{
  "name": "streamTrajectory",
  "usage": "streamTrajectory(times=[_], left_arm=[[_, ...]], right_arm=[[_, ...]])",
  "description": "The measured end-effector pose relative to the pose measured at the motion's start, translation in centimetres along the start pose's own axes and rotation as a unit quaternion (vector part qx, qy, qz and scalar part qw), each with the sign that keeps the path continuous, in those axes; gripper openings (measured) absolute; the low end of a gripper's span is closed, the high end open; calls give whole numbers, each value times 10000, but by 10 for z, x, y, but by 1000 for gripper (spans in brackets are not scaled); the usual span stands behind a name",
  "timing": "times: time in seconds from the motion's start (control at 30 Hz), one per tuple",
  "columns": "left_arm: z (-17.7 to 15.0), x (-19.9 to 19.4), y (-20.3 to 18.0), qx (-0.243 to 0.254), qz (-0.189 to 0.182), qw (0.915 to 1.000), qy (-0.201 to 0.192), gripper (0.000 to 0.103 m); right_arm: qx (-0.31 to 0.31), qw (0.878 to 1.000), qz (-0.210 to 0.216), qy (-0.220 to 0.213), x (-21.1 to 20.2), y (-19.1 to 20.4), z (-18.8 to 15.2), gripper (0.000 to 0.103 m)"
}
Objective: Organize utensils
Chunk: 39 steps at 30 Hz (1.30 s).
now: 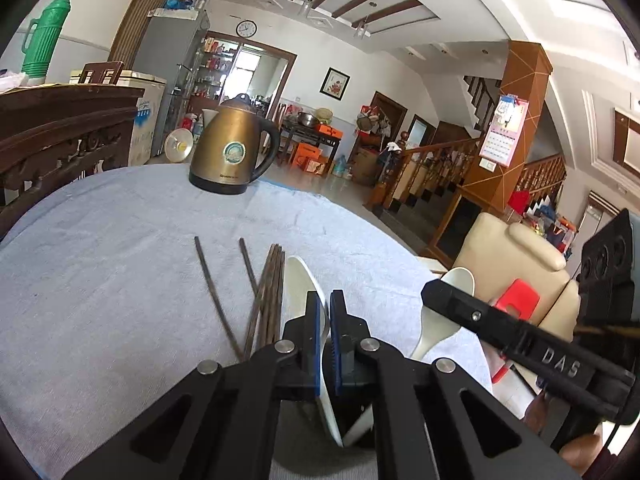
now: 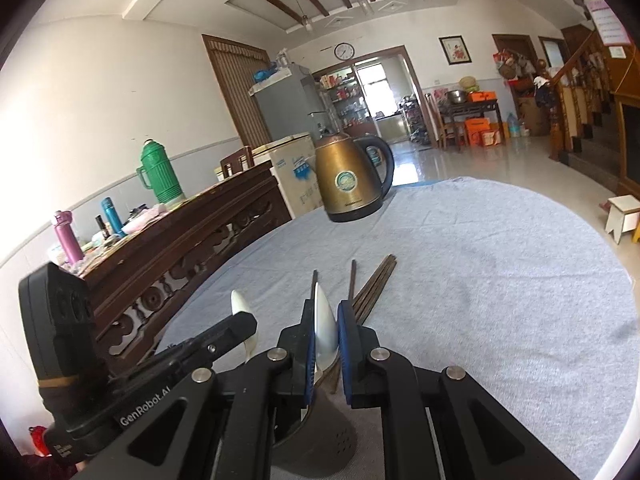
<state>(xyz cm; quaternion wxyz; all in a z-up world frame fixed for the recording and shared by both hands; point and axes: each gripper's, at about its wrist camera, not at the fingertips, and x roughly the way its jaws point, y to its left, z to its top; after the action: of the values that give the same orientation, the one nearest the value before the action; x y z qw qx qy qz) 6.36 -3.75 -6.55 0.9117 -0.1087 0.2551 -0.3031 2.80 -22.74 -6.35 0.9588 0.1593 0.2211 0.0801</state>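
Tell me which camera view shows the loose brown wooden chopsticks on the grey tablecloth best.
The left wrist view: the brown wooden chopsticks lie nearly unobstructed, two apart and the rest bundled. In the right wrist view they show only partly, behind a white spoon and the tool's fingers.

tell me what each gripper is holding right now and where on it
Each holds a white spoon. The left gripper is shut on the left spoon along its handle, bowl pointing forward; the right gripper is shut on the right spoon, apparently near the bowel end.

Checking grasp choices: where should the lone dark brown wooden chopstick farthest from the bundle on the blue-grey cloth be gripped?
Probably mid-shaft on the dark brown wooden chopstick, from above, jaws straddling its width: it lies flat on the blue-grey cloth, apart from the chopstick bundle.
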Motion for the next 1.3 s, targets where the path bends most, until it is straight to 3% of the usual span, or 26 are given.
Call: streamTrajectory(times=[0.07, 0.2, 0.33, 0.43, 0.67, 0.8, 0.97, 1.23, 1.3], left_arm=[[-3, -7, 0, 90, 48, 9999, 42, 7], [-10, -18, 7, 120, 175, 9996, 191, 14], [-10, -27, 26, -133, 245, 9992, 279, 14], [-6, -30, 42, -307, 383, 9985, 253, 14], [12, -31, 68, -467, 891, 9941, 414, 14], [32, -48, 58, -69, 1211, 9922, 290, 14], [66, -88, 19, 769, 1457, 9859, -284, 15], [135, -169, -72, 1945, 1465, 9655, -922, 17], [156, -194, -100, 2181, 1477, 9588, -1067, 23]], right_arm=[[58, 9999, 96, 93, -1, -1, 0, 17], [286, 9991, 267, -135, -13, -5, 3, 65], [444, 9980, 146, -419, -22, -15, 10, 64], [685, 9970, 77, -339, -19, -30, 12, 53], [1151, 9932, -117, -124, -10, -58, 16, 49], [1314, 9909, -77, -267, -24, -67, 29, 49], [1458, 9869, 132, -673, -59, -65, 56, 49], [1354, 9807, 625, -1267, -128, -55, 114, 49], [1252, 9800, 664, -1395, -147, -52, 130, 49]])
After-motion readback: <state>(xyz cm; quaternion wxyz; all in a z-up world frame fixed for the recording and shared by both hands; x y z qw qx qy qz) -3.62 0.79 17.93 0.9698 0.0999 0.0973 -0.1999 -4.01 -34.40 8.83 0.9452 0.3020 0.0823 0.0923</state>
